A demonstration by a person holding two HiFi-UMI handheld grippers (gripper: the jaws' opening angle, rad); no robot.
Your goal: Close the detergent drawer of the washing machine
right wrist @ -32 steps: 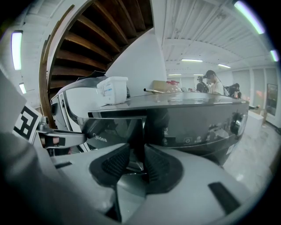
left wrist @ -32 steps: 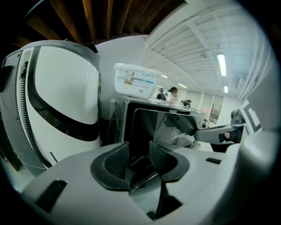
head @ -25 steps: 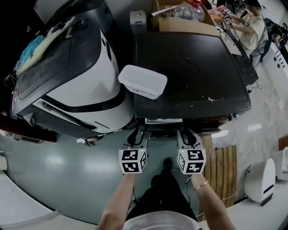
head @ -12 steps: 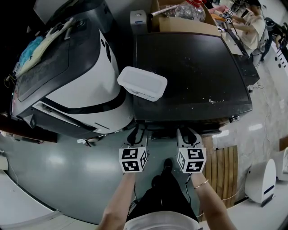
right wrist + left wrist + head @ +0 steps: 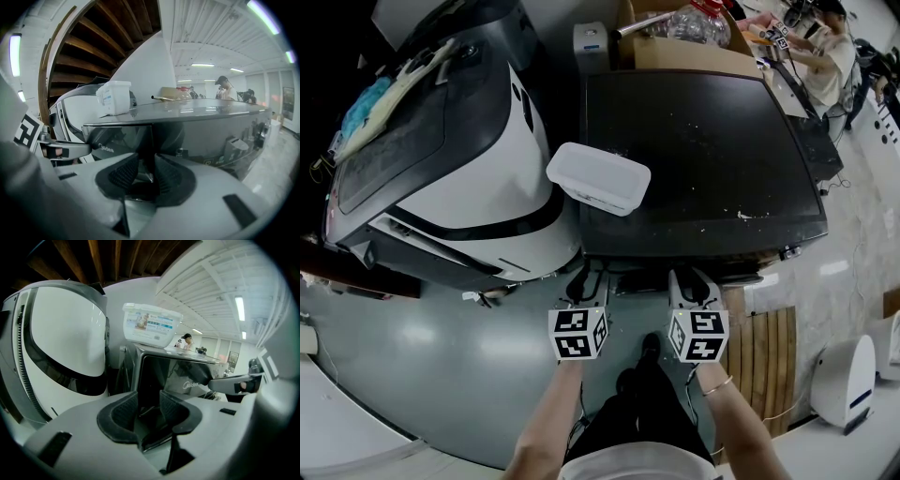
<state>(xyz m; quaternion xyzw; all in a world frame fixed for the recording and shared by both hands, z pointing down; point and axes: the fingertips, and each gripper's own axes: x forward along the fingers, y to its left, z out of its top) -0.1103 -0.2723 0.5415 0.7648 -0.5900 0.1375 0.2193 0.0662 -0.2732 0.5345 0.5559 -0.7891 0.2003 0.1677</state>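
The glossy detergent drawer point(image 5: 119, 136) has slid into the black washing machine point(image 5: 694, 159).

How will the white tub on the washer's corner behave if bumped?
The white lidded tub sits at the washing machine's front-left corner, seemingly overhanging the edge, so a nudge might tip it off. It looks like rigid plastic, probably light unless full; contents hidden. That glossy surface may let it slide.

Black washing machine point(image 5: 703, 159), white tub point(image 5: 598, 176) (blue-printed label point(image 5: 152, 324)).
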